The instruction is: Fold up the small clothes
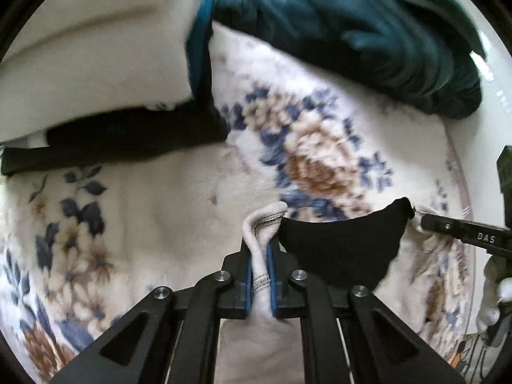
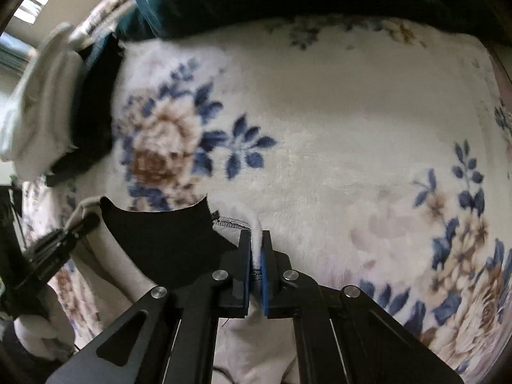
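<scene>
Garment (image 1: 260, 256), pale with black panel (stitched hem), pinched taut.

Soft daylight from a window (image 2: 28, 9) at upper left — both views motion-blurred, fisheye-bent toward dark rims.

Between the left gripper's (image 1: 260, 256) blue pads, the garment (image 1: 339, 249) is pale cream and black. Beyond lies a cream blanket (image 1: 179, 198) with blue-and-brown flowers; farther off, teal fabric (image 1: 352, 25).
</scene>
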